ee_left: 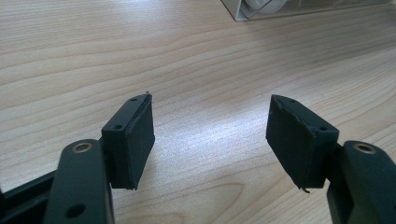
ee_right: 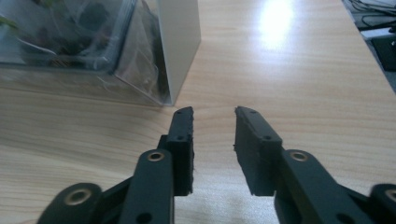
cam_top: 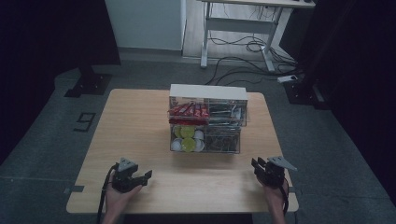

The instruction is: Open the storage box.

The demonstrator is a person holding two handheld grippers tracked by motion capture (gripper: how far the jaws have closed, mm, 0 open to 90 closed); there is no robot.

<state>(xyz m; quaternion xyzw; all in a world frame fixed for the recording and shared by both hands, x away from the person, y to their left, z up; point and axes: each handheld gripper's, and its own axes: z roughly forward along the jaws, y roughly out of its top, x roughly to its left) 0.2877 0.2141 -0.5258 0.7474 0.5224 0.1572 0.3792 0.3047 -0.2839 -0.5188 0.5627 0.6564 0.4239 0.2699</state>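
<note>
A clear two-tier organizer (cam_top: 208, 119) stands at the middle of the wooden table (cam_top: 135, 135). Its upper left bin holds red packets (cam_top: 187, 110); the lower left bin holds green and white capsules (cam_top: 187, 139); the right bins hold dark items I cannot make out. My left gripper (cam_top: 140, 176) rests near the front left edge, jaws wide open over bare wood (ee_left: 210, 121), nothing between them. My right gripper (cam_top: 258, 164) sits near the front right corner, open with a narrower gap (ee_right: 214, 112), pointing past the organizer's clear corner (ee_right: 140, 60).
Beyond the table stand a white cabinet (cam_top: 144, 23) and a desk frame (cam_top: 238, 28) with cables (cam_top: 243, 60) on the grey floor. A black stand base (cam_top: 88, 84) sits at the far left. Bare tabletop lies around both grippers.
</note>
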